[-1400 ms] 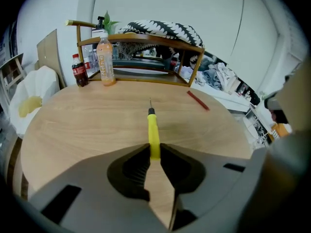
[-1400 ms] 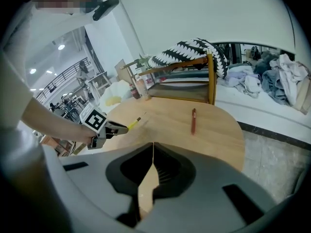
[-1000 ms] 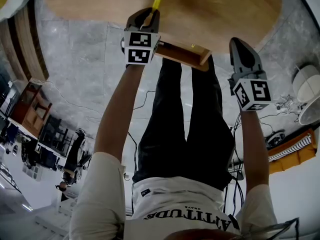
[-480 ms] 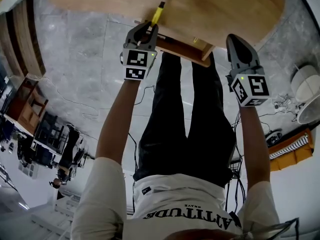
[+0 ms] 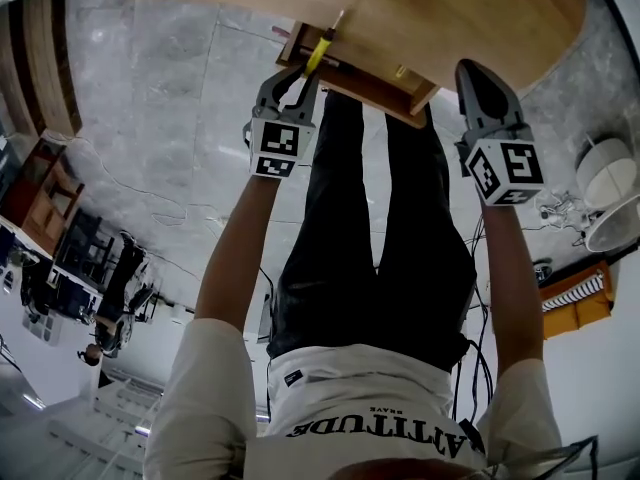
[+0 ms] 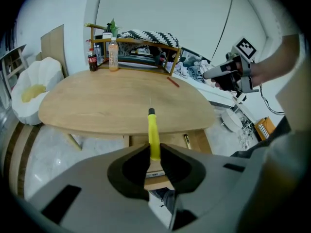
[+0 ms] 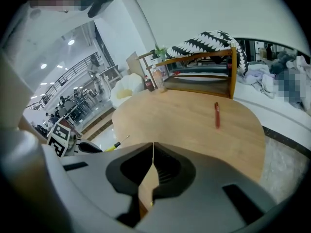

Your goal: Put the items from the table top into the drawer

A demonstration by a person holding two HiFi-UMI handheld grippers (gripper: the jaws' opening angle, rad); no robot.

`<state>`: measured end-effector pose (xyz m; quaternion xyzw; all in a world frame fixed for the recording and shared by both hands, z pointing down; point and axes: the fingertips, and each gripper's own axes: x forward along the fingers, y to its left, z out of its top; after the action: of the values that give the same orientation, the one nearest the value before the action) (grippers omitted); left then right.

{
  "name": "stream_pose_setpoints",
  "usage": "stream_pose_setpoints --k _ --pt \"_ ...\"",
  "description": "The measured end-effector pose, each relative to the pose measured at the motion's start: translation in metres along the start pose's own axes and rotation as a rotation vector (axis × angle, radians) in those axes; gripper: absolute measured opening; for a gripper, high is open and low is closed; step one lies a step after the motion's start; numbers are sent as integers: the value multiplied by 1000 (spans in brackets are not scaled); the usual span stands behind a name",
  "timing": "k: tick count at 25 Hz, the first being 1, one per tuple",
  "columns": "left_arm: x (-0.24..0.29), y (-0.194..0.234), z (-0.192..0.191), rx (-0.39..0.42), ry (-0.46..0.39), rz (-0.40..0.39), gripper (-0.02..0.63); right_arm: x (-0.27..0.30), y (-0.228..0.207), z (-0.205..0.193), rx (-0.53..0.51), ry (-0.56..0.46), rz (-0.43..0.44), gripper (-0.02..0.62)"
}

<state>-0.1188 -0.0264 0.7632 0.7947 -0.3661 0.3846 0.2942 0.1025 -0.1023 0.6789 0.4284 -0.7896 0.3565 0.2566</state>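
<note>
My left gripper [image 6: 154, 152] has its jaws part-way apart, pinching the yellow handle of the screwdriver [image 6: 154, 130]. The handle sits upright in the gap, pads pressed on both sides. Its long axis runs straight out along my jaws, away from me, and the thin metal shaft ends over the near edge of the table [image 6: 97, 106].

Just beyond and below my fingertips lies the open drawer [image 6: 171, 141], pulled out from under the table edge. The handle hangs above the drawer's left part, while the tip reaches past its back and over the table top. That overlap is what I judge the coming move turns on: the tool has to come back toward me or tip down before it can lie inside lengthwise, front to back. A small slim item [image 6: 187, 141] already lies in the drawer to the right of my line (I cannot tell what it is).

My right gripper [image 7: 153, 147] has its jaws pressed together on nothing. In the head view it hangs beside the drawer's right corner, so the left hand is the nearer one for this drop.

Further out, a red pen [image 7: 216, 115] lies on the table top, well apart from both grippers, nearer the right one, its length pointing roughly away from me.
</note>
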Motion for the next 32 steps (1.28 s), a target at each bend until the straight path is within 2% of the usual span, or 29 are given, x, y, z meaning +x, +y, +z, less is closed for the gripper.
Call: stream_pose_setpoints --k 11,17,21,32 --pt "-18 -15 -70 -56 92 8 78 14 17 -2 -30 15 29 20" --pt "-6 -19 -98 -99 224 42 78 13 19 -5 -27 16 31 20" --pt "9 -17 -99 -123 282 62 78 13 14 -10 -20 19 24 20" --pt "58 -9 -78 -162 282 31 80 14 -2 -17 -5 22 7 20"
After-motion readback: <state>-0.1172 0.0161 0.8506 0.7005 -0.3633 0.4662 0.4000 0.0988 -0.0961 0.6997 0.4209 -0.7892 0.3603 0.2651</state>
